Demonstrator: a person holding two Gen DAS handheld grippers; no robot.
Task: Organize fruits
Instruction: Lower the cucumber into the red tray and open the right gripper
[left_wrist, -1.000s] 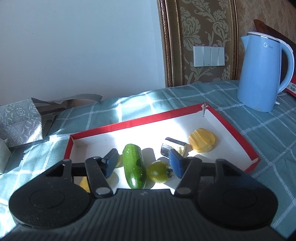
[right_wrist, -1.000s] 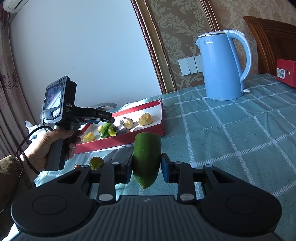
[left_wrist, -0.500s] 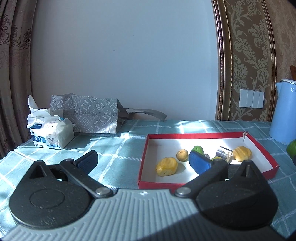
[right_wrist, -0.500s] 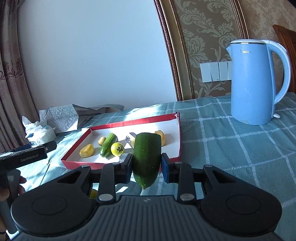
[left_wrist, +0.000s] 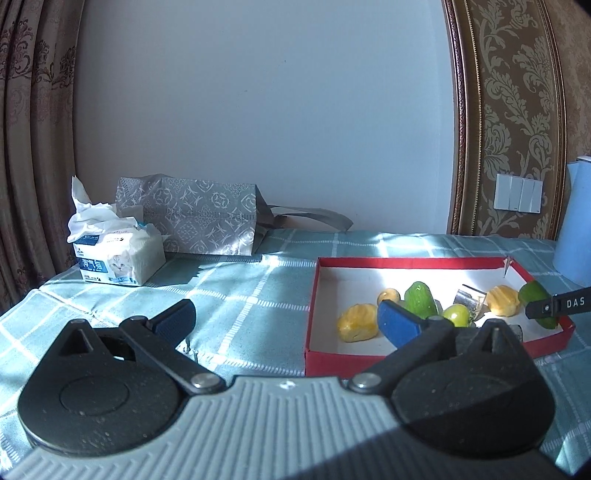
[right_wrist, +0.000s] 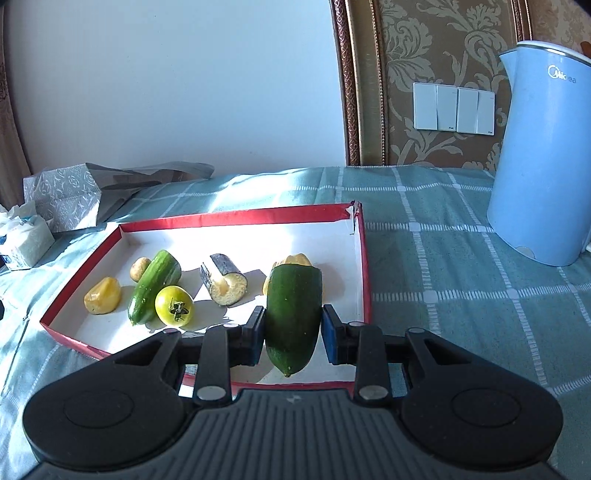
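Green papaya half carried over the red box

The papaya half (right_wrist: 293, 317) is clamped in the right tool (right_wrist: 292, 334) above the box's (right_wrist: 236, 218) near right corner; lowering onto bare floor and release are called for. The left tool (left_wrist: 284, 319) is spread wide, empty.

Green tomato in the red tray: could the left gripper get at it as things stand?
Probably yes. The left gripper is open and empty, and the green tomato lies uncovered in the red tray, though the cucumber lies close beside it.
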